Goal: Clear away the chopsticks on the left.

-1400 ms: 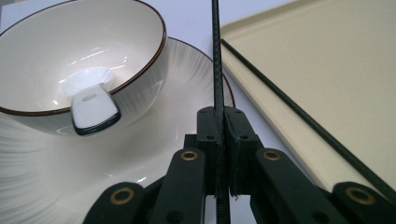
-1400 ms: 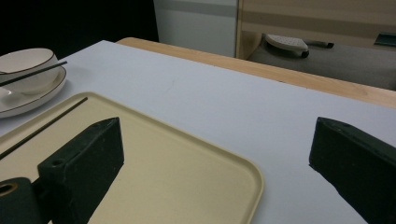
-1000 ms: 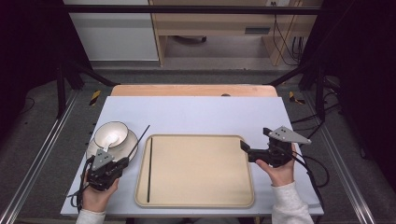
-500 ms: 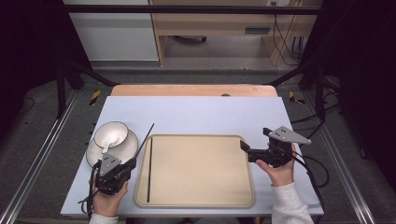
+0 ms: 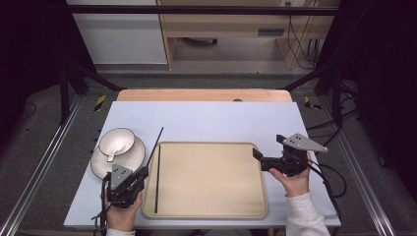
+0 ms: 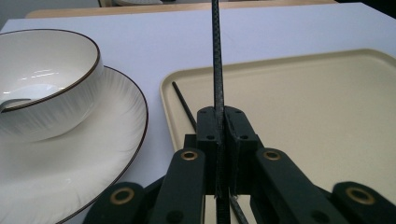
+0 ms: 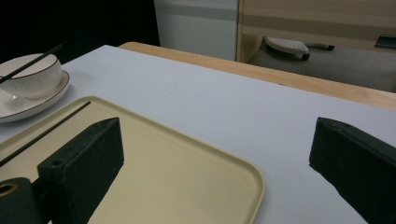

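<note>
Gripping black chopstick (image 5: 153,147), left gripper (image 5: 139,176) sat clenched beside tray (image 5: 211,206); right gripper (image 5: 257,156) stood released over tray's right edge.

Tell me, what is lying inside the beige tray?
One black chopstick lies along the tray's left edge. Its near end is hidden behind the left gripper, which holds the second chopstick.

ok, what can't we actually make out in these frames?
- Spoon in the bowl: tiny in the high view; in the left gripper view the frame edge cuts it off.
- Held chopstick: its tip runs past the top edge of the left gripper view.
- Second chopstick on the tray: in the left gripper view its lower part sits behind the left gripper.
- Plate: near rim behind that gripper in the high view.
</note>
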### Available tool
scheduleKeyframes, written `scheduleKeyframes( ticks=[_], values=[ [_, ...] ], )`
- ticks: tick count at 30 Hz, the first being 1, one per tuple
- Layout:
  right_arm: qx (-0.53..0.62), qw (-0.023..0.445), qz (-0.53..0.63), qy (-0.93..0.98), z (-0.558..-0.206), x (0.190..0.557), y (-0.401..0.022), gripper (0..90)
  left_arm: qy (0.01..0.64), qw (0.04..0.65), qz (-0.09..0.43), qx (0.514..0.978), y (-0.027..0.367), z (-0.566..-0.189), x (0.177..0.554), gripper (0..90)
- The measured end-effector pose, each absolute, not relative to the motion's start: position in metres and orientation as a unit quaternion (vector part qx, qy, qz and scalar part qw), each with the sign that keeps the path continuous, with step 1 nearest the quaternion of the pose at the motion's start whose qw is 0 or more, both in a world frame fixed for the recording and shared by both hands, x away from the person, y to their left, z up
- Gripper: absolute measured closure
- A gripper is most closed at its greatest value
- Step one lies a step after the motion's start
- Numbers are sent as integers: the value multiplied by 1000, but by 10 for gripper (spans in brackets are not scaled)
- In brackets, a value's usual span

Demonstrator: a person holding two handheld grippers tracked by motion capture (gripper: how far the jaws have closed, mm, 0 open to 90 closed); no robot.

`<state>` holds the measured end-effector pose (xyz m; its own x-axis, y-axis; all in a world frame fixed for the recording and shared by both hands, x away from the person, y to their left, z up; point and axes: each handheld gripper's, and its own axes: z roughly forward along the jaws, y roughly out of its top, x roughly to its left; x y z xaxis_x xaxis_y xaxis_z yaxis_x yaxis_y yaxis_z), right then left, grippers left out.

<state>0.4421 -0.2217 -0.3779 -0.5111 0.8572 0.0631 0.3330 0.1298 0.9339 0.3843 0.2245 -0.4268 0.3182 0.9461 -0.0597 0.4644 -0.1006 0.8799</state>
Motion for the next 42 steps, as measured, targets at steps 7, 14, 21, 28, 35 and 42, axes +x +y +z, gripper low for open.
scheduleKeyframes(
  ticks=[7, 14, 21, 28, 35, 42],
  values=[
    [420, 259, 512, 703, -375, 441, -223, 32, 530, 442, 277, 669, 213, -426, 381, 851],
    [417, 258, 516, 702, -374, 439, -223, 32, 540, 460, 266, 653, 198, -429, 379, 851],
    [416, 257, 518, 702, -373, 439, -223, 33, 551, 467, 257, 641, 189, -440, 377, 851],
    [416, 256, 516, 703, -374, 440, -222, 33, 561, 467, 256, 634, 182, -450, 375, 851],
    [415, 254, 514, 706, -376, 441, -220, 33, 566, 454, 252, 640, 171, -461, 375, 851],
    [415, 253, 512, 708, -377, 441, -219, 33, 569, 444, 248, 646, 165, -469, 378, 851]
  ],
)
